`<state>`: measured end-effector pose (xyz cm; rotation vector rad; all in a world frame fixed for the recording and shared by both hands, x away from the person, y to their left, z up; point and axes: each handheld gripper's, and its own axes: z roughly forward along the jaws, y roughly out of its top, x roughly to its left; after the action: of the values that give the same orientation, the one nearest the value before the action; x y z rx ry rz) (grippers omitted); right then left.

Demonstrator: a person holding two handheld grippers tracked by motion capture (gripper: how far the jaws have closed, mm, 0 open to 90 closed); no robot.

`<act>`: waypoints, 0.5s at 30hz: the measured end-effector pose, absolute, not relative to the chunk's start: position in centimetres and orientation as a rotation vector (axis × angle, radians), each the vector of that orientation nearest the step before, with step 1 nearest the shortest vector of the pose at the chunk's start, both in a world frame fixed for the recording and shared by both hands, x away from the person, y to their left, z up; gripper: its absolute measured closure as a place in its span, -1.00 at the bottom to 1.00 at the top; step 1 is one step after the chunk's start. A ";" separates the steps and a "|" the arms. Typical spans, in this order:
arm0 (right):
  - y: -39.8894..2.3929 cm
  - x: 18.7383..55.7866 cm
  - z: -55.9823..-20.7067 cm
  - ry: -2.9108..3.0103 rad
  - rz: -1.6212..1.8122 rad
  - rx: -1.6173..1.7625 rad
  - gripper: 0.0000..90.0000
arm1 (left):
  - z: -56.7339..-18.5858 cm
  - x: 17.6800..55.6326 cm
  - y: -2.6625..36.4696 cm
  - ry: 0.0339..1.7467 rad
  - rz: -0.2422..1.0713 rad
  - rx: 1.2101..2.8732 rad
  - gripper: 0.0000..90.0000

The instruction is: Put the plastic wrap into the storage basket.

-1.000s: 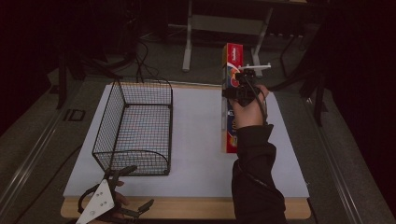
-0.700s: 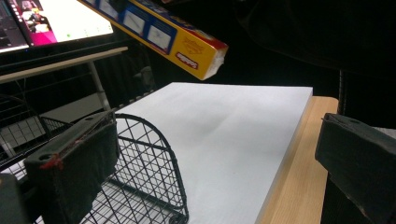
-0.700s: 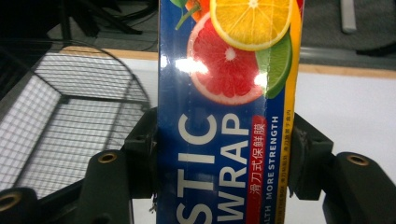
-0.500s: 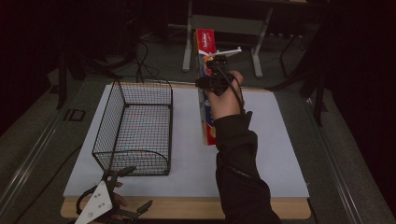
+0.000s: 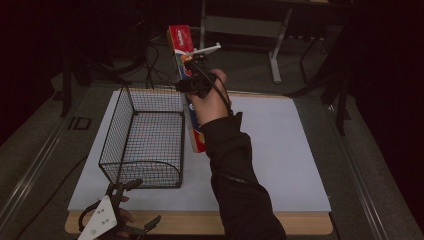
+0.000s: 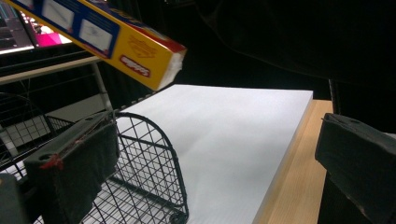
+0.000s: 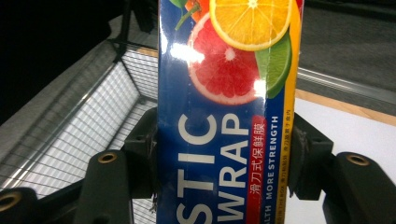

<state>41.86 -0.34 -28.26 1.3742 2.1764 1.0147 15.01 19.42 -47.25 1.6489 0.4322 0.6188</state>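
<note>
Where the right tongs clamp it, box lettering "STIC WRAP", "MORE STRENGTH"; left tongs wide.

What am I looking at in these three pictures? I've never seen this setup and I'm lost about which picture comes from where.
No robot here: a person holds a two-jaw gripper in each hand. The high view looks down on a table with a white sheet and a black wire basket. The other two pictures come from cameras riding on the grippers, looking along their jaws. The right gripper is clamped on a long plastic wrap box, lifted in the air beside the basket. The left gripper waits at the table's near edge, jaws open and holding nothing; its own view shows the basket's rim and the box overhead.
</note>
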 end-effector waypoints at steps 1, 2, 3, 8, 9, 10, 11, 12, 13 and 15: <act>0.1 41.8 -28.1 2.186 1.014 1.359 -0.11 | -47.3 15.0 19.4 0.432 0.618 1.648 -1.00; 0.6 41.7 -28.0 2.189 1.015 1.349 -0.11 | -47.3 15.0 19.5 0.432 0.618 1.649 -1.00; 1.0 41.7 -27.9 2.199 1.017 1.333 -0.11 | -47.3 15.0 19.5 0.432 0.618 1.650 -1.00; 2.2 41.5 -27.6 2.248 1.070 1.296 -0.11 | -47.3 15.0 19.5 0.430 0.619 1.649 -1.00; 2.7 41.4 -27.5 2.256 1.071 1.281 -0.11 | -47.3 15.0 19.6 0.431 0.618 1.649 -1.00; 2.9 41.4 -27.5 2.263 1.077 1.273 -0.11 | -47.3 15.0 19.6 0.431 0.619 1.648 -1.00; 3.2 41.3 -27.5 2.271 1.092 1.272 -0.11 | -47.3 15.0 19.6 0.432 0.619 1.648 -1.00; 3.5 41.3 -27.6 2.278 1.104 1.269 -0.11 | -47.3 15.0 19.6 0.432 0.619 1.648 -1.00; 3.8 41.2 -27.6 2.286 1.108 1.263 -0.11 | -47.3 14.9 19.6 0.431 0.621 1.649 -1.00; 4.4 41.1 -27.8 2.300 1.116 1.238 -0.11 | -47.3 14.9 19.6 0.430 0.620 1.649 -1.00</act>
<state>41.05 4.41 -27.76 1.2383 2.2999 1.1158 14.92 19.56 -47.27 1.6486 0.4298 0.6199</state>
